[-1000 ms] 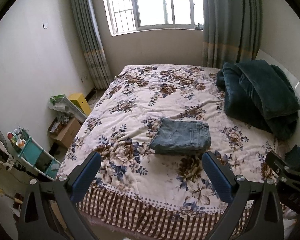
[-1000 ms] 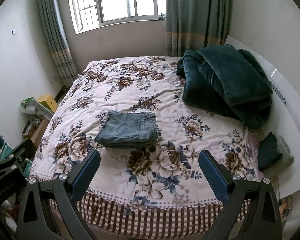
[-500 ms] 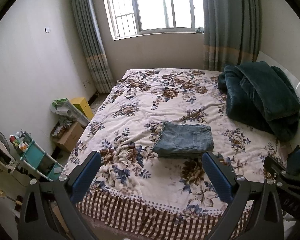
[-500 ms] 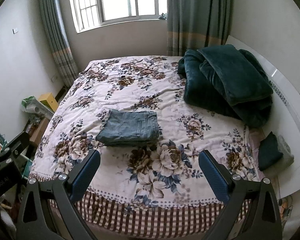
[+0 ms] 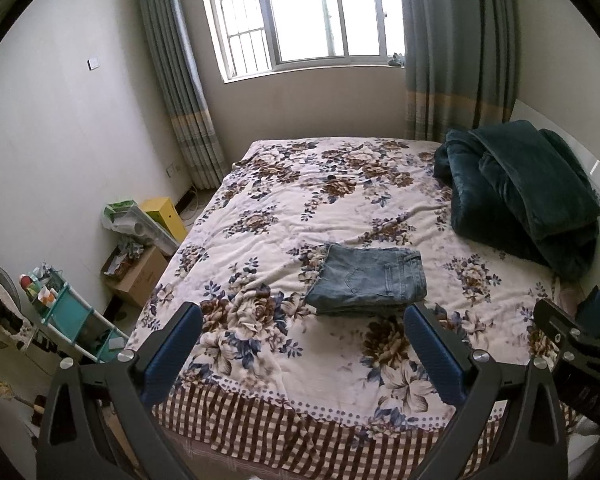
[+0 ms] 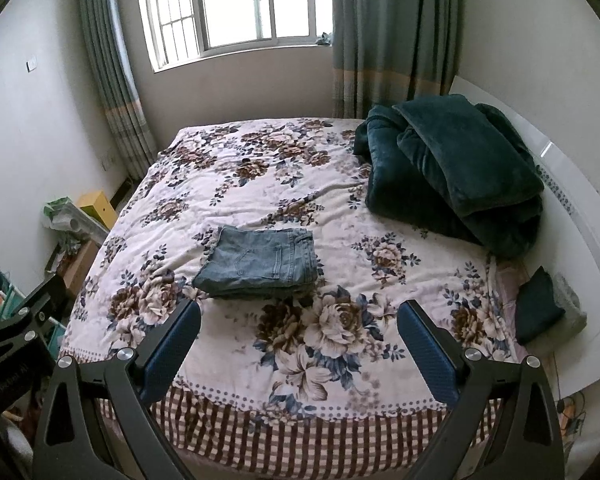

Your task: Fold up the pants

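A pair of blue denim pants [image 5: 370, 278] lies folded into a compact rectangle on the floral bedspread [image 5: 300, 200], near the bed's front half; it also shows in the right wrist view [image 6: 260, 262]. My left gripper [image 5: 302, 344] is open and empty, held back from the bed's foot, well short of the pants. My right gripper [image 6: 298, 340] is open and empty too, at the foot of the bed to the right of the pants. The right gripper's body [image 5: 572, 344] shows at the left view's right edge, and the left gripper's body [image 6: 16, 340] at the right view's left edge.
A dark green folded blanket [image 6: 452, 168] lies at the bed's far right by a white headboard [image 6: 572, 200]. A dark cushion [image 6: 538, 306] sits at the right edge. Boxes [image 5: 140, 268], a teal shelf cart [image 5: 72, 316] and a fan stand on the floor left of the bed.
Both grippers have drawn back and tilted up a little from the bed; the pants appear lower and farther. The pants have not moved. Both stay open.
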`<state>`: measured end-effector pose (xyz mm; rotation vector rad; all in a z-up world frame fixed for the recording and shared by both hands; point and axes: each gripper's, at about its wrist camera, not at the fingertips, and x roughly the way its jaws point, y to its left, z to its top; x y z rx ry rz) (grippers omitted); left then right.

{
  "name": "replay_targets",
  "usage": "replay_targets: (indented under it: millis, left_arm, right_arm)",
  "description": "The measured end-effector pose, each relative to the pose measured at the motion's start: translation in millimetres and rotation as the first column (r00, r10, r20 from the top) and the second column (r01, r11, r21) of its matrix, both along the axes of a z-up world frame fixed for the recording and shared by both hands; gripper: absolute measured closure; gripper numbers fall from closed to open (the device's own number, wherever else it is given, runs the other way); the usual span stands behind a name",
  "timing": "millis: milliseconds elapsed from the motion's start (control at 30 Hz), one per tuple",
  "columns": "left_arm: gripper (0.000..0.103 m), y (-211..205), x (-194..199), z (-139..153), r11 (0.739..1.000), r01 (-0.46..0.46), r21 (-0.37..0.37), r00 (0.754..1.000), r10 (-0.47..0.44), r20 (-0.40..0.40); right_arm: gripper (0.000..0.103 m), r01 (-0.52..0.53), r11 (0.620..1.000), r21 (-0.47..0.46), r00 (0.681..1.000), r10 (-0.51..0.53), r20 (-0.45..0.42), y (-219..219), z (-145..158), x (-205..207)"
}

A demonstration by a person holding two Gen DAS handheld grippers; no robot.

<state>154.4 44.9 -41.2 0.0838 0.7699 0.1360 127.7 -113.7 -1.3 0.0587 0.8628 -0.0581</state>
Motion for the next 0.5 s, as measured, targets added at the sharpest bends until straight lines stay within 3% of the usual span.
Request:
replay_targets:
  millis: [500]
  left_arm:
    - [0.0, -4.7, -1.5, -0.5, 1.0, 0.013, -0.018, 1.0, -0.013, 0.004]
  right_arm:
    - [0.003, 0.005, 1.0, 0.002, 1.0, -0.005, 0.008, -2.2, 6.7, 0.9]
